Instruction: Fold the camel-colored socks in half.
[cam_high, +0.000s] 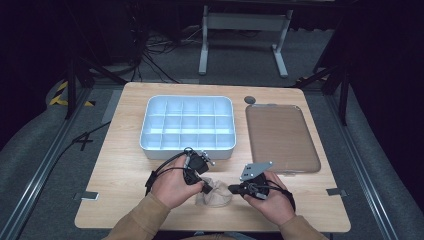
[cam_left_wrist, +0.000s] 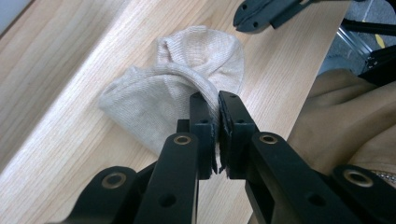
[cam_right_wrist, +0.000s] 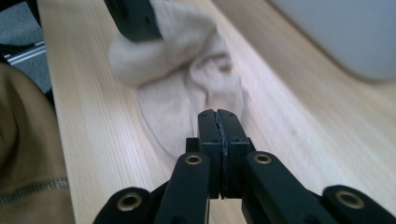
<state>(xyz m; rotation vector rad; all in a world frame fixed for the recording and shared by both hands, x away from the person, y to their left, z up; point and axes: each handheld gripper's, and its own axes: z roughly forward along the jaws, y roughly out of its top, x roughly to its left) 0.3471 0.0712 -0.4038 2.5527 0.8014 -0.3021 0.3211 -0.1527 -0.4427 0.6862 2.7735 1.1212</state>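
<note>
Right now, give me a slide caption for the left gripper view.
Left gripper pinching a fold of a beige sock on the wooden table, with the right gripper close beyond it.

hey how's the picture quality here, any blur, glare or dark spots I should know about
High view: the table is evenly lit, the surroundings nearly black, the tray throws mild glare. Left gripper view: the sock is sharp, the left gripper crisp. Right gripper view: the sock is soft and blurred, the right gripper in focus, the far corner washed out pale.

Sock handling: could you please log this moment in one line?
left claw: shut on sock | right claw: shut, beside sock | sock: on table
</note>
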